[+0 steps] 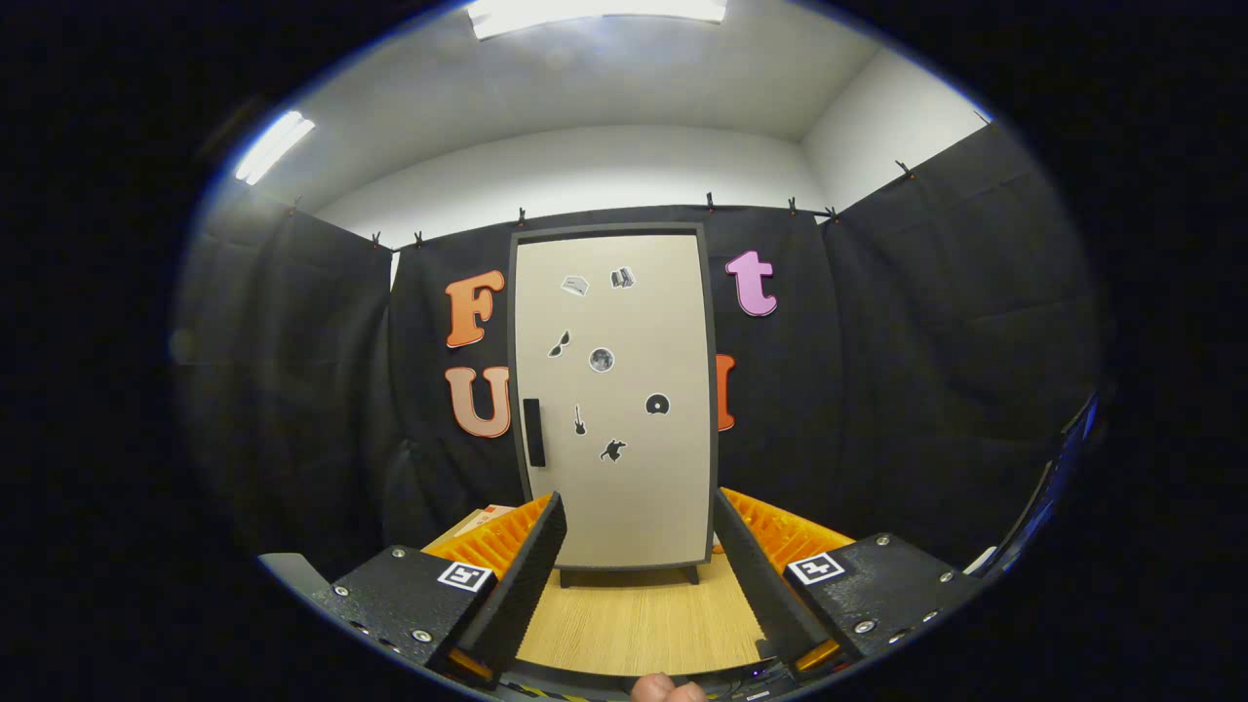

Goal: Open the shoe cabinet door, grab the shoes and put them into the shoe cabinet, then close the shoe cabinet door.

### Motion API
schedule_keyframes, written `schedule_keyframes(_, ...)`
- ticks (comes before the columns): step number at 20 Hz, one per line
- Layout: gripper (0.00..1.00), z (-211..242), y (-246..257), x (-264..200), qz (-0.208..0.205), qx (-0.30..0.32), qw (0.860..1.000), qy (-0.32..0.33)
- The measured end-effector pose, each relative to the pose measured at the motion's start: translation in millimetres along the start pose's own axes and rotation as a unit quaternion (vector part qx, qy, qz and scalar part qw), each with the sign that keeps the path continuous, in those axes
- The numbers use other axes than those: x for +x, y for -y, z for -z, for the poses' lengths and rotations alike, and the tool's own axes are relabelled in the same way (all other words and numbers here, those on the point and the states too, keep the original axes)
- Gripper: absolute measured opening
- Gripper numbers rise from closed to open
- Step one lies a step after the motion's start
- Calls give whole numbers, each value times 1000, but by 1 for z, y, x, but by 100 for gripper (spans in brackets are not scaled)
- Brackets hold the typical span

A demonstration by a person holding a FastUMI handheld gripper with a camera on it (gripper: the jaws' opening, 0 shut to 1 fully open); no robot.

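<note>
Shoe cabinet [614, 400] door shut, fingers [531, 565] spread apart

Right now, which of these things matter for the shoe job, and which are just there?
For the job:
shoe cabinet, door shut
door handle
tongs, open, empty, short of the cabinet

Just there:
stickers on the door
wooden table
</note>
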State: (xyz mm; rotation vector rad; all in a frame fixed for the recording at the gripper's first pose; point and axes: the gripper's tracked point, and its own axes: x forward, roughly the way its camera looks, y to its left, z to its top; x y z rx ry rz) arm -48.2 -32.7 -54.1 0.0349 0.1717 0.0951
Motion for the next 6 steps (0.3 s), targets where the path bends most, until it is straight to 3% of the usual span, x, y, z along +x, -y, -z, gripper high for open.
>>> schedule_keyframes(6, 95, -3, 6, -4, 1, -4, 1000, 2)
